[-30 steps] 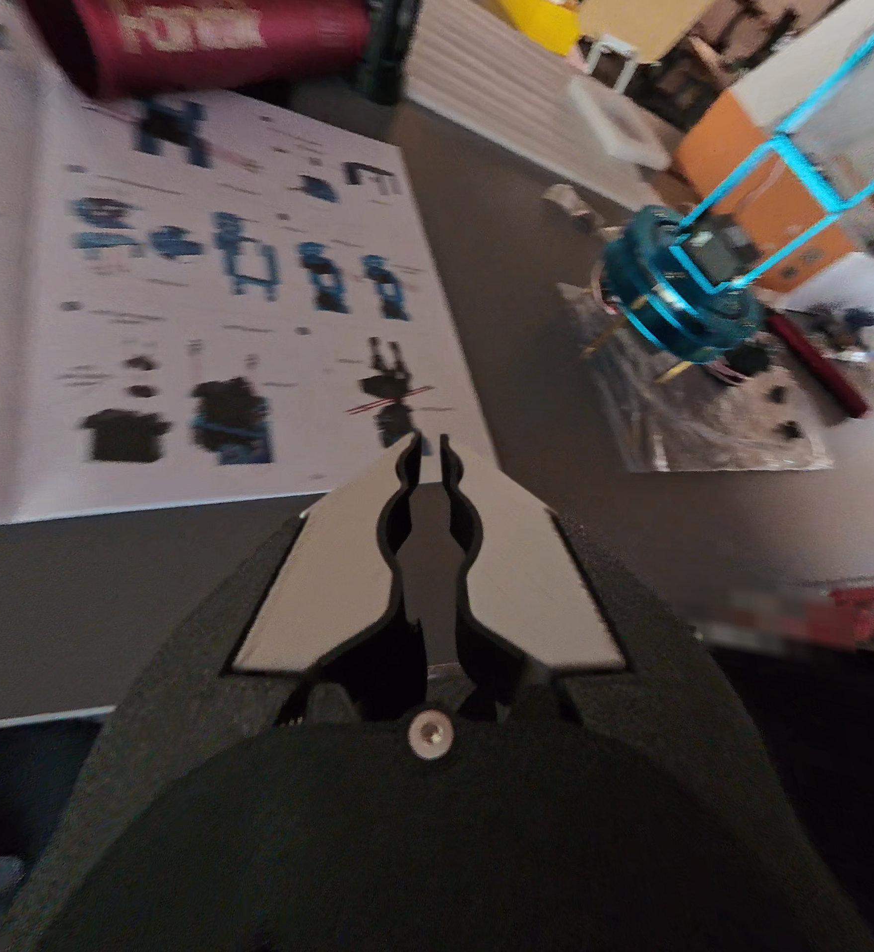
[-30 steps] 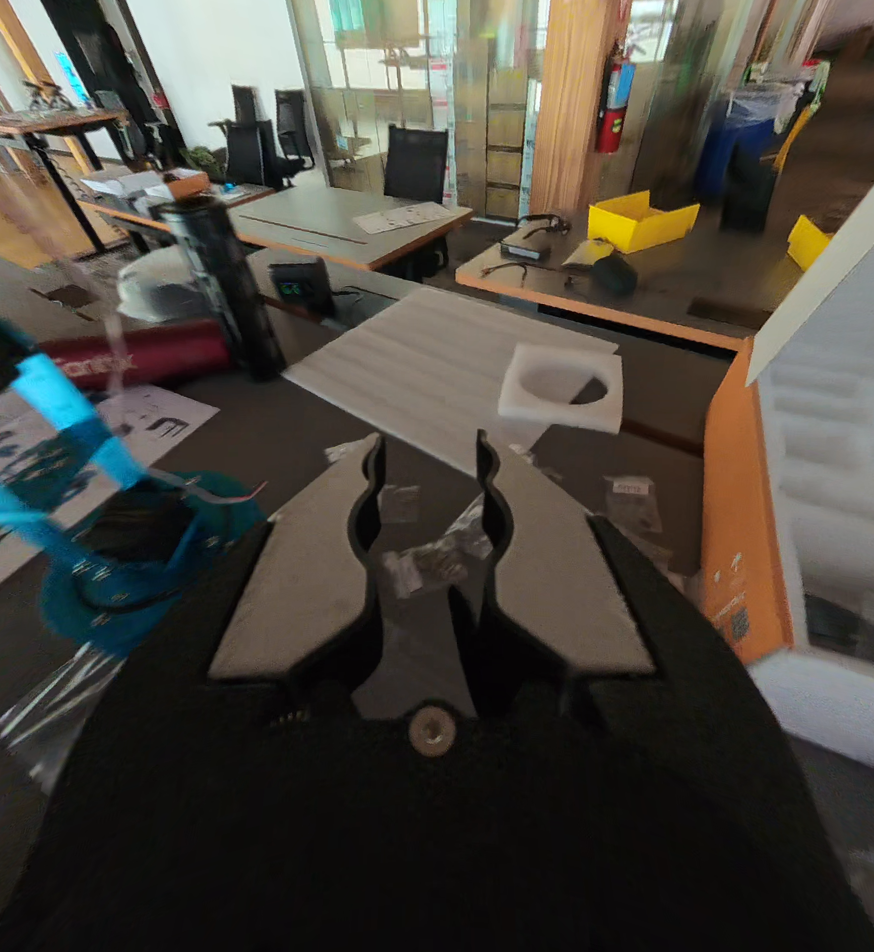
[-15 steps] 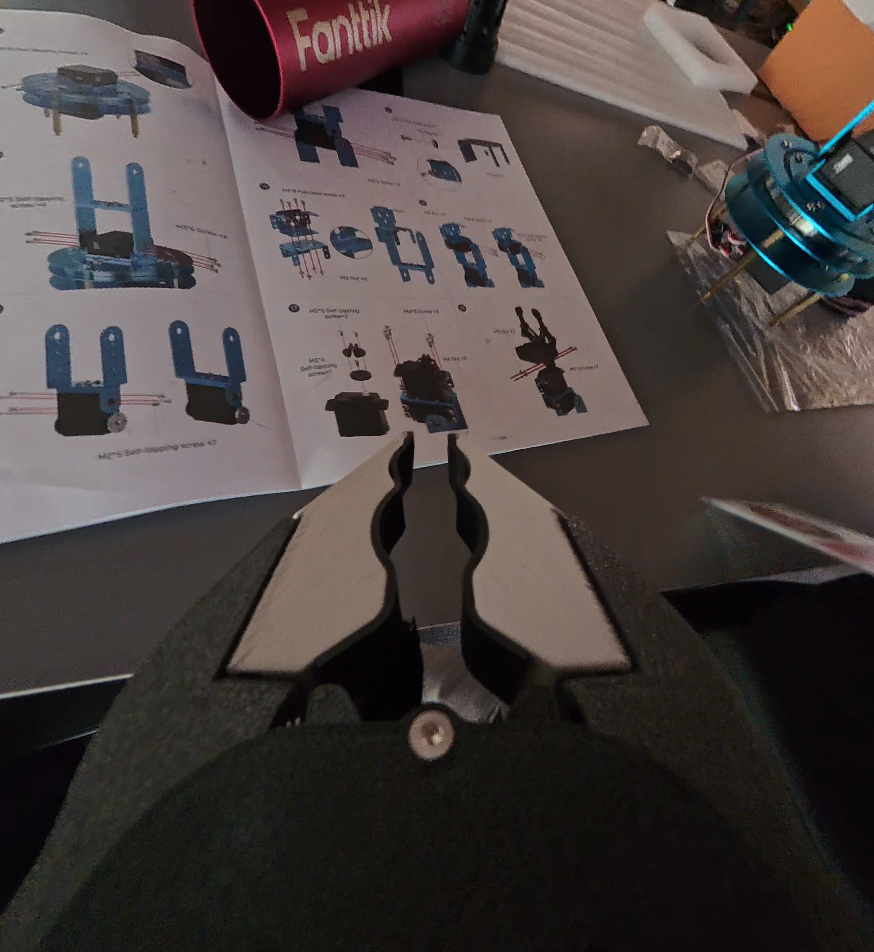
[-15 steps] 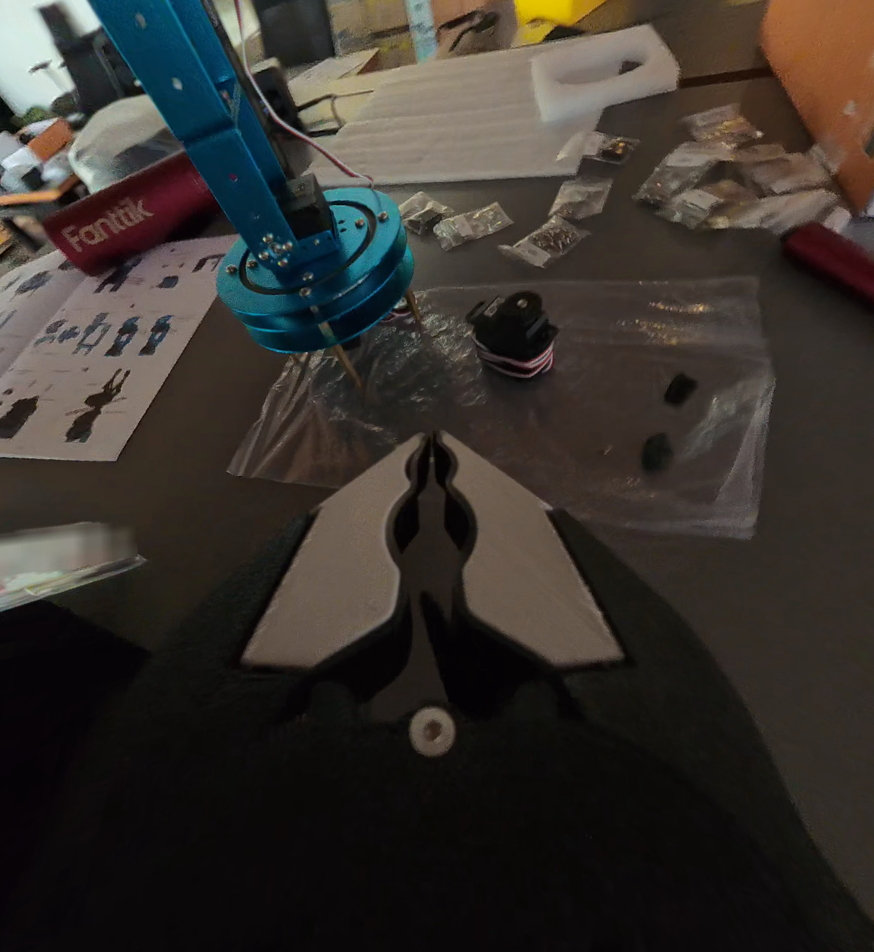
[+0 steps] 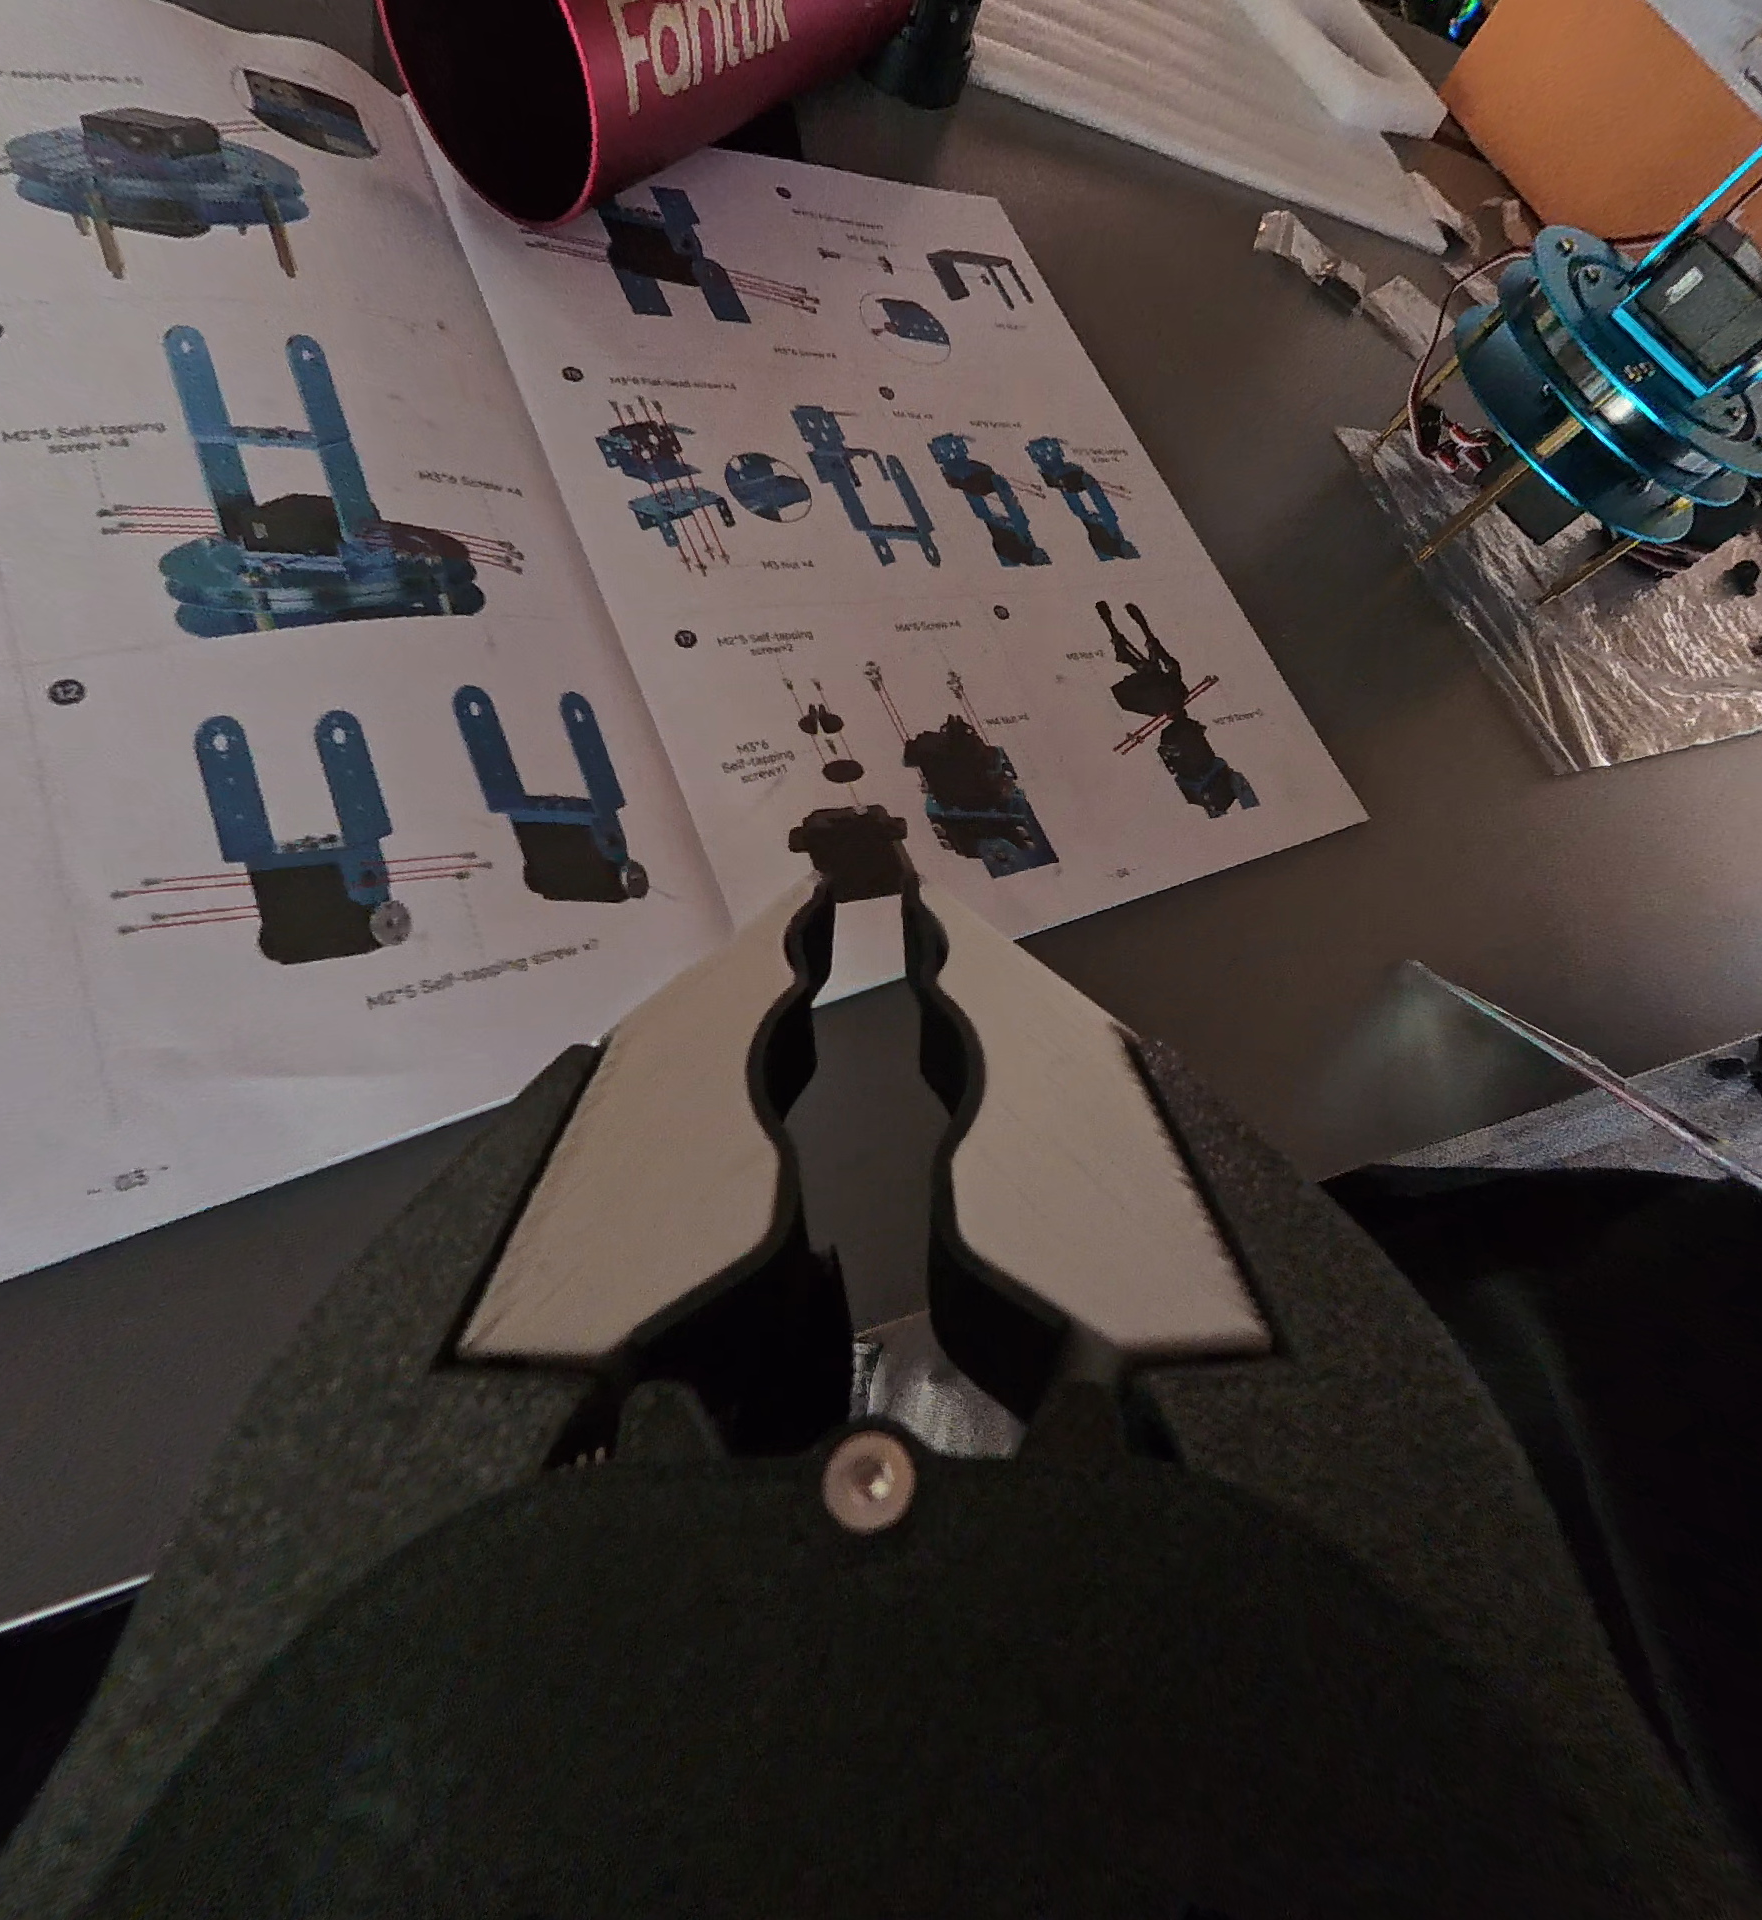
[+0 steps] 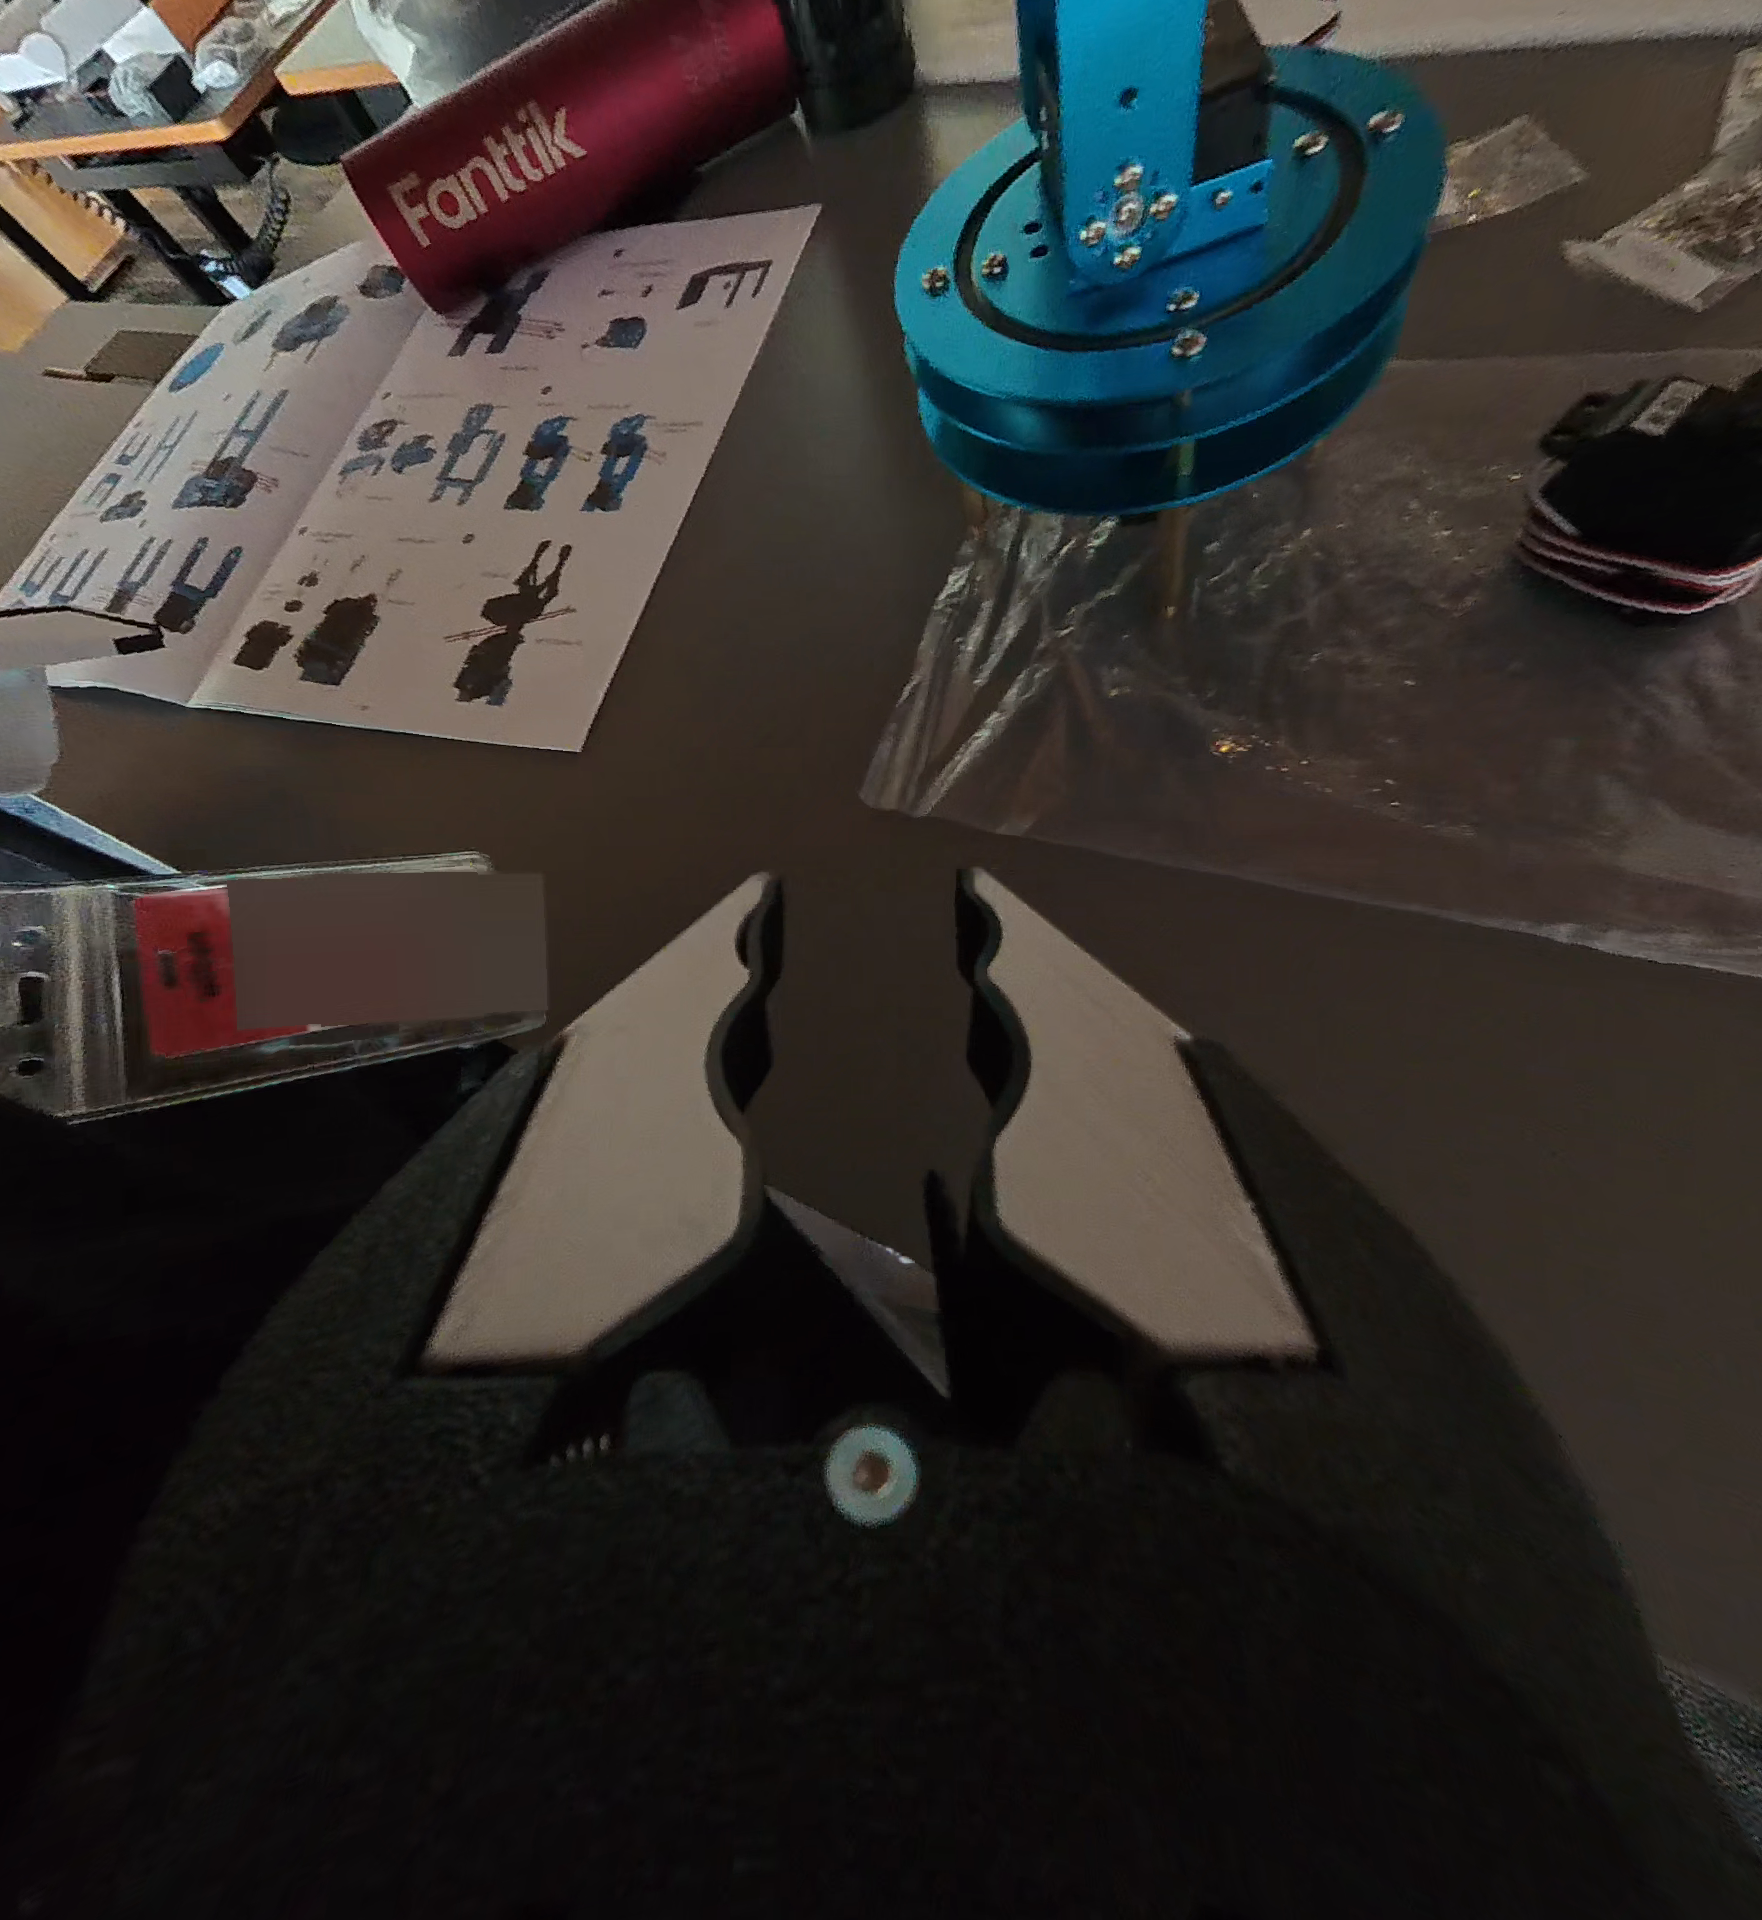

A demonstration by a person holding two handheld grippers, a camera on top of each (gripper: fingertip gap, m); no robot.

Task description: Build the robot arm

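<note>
My left gripper (image 5: 861,894) hangs over the near edge of an open instruction booklet (image 5: 544,623); its jaws stand a narrow gap apart and hold nothing. My right gripper (image 6: 869,883) is open and empty above bare dark table, a short way in front of a crinkled clear plastic sheet (image 6: 1376,707). A blue round robot base with an upright blue bracket (image 6: 1168,312) stands on thin legs on that sheet. It also shows at the far right of the left wrist view (image 5: 1625,416). A black servo with coiled red and white wires (image 6: 1687,488) lies on the sheet.
A maroon cylindrical case (image 5: 648,83) lies on the booklet's far edge. A clear badge holder with a red card (image 6: 233,987) hangs at the near left. Small bags of parts (image 6: 1687,229), white foam (image 5: 1220,83) and an orange box (image 5: 1604,125) are at the back. Across from one pair of fingers to the other is roughly 35 centimeters.
My right gripper has opened from shut and come closer to the blue base. My left gripper has moved slightly nearer the booklet, its narrow gap unchanged.
</note>
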